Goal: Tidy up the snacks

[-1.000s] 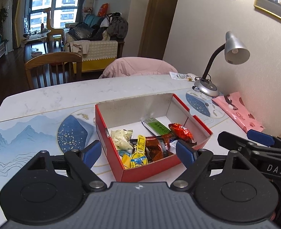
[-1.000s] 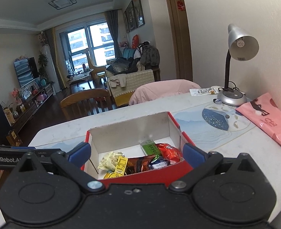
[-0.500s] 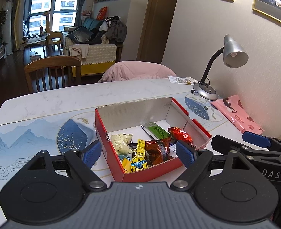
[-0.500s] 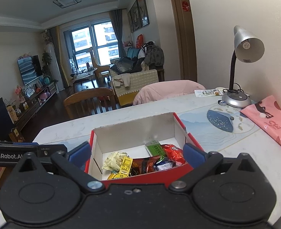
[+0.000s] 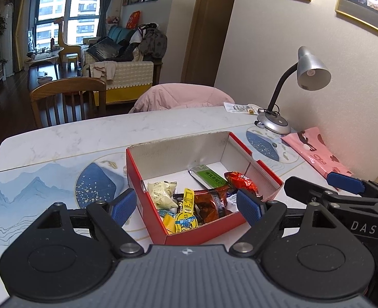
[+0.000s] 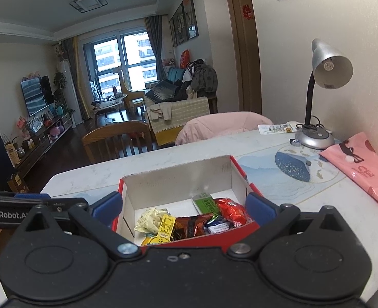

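Note:
A red cardboard box (image 5: 153,200) (image 6: 250,187) with a white inside stands on the marble table. Several snack packets lie in its near half: a pale yellow one (image 5: 160,192) (image 6: 148,219), a green bar (image 5: 209,175) (image 6: 205,202), a red foil packet (image 5: 240,181) (image 6: 231,211), a dark red packet (image 5: 210,201) and a yellow tagged one (image 5: 186,217) (image 6: 164,228). My left gripper (image 5: 186,206) is open and held above the box's near end, holding nothing. My right gripper (image 6: 183,206) is open too, its blue pads either side of the box, and it appears from the side (image 5: 343,195) in the left wrist view.
A silver desk lamp (image 5: 302,84) (image 6: 322,89) stands at the back right by the wall, a pink bag (image 5: 317,154) (image 6: 363,169) beside it. Blue-patterned placemats (image 5: 35,195) cover part of the table. A wooden chair (image 5: 68,97) and a pink-draped chair (image 5: 181,97) stand behind the table.
Both grippers have lifted and drawn back a little, so the box sits lower and smaller in view. Jaws stay open; the snacks have not moved.

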The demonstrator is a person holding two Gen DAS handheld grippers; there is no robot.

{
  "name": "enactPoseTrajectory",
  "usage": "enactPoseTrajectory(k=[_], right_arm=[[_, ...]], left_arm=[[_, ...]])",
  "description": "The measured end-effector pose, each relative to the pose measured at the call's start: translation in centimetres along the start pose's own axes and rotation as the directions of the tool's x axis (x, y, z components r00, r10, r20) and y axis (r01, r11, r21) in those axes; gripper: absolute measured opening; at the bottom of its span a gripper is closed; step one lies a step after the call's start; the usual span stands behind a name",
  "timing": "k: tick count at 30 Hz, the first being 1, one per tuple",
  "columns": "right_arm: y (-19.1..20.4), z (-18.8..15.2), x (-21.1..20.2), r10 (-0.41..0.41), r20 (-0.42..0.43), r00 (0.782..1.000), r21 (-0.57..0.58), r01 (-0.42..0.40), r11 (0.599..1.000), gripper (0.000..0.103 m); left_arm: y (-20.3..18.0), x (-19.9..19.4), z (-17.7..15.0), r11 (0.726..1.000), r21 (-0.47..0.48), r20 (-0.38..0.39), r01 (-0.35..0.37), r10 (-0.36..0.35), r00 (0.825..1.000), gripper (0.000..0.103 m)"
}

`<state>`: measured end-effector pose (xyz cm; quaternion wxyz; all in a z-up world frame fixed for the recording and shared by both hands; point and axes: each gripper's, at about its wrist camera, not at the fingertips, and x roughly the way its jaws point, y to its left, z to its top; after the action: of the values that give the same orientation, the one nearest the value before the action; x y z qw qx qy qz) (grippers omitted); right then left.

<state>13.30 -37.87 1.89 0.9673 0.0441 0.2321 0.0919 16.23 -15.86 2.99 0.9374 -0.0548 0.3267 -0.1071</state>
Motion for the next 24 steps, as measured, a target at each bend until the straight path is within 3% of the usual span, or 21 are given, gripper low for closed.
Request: enactPoseTrajectory(k=[24], right_arm=[[0.18,-0.01,0.39,-0.005,-0.009,1.0,-0.007,0.005,1.0,0.103]], left_arm=[[0.33,0.05,-0.23,1.0,0.001,-0.01,0.013,-0.013,1.0,0.085]])
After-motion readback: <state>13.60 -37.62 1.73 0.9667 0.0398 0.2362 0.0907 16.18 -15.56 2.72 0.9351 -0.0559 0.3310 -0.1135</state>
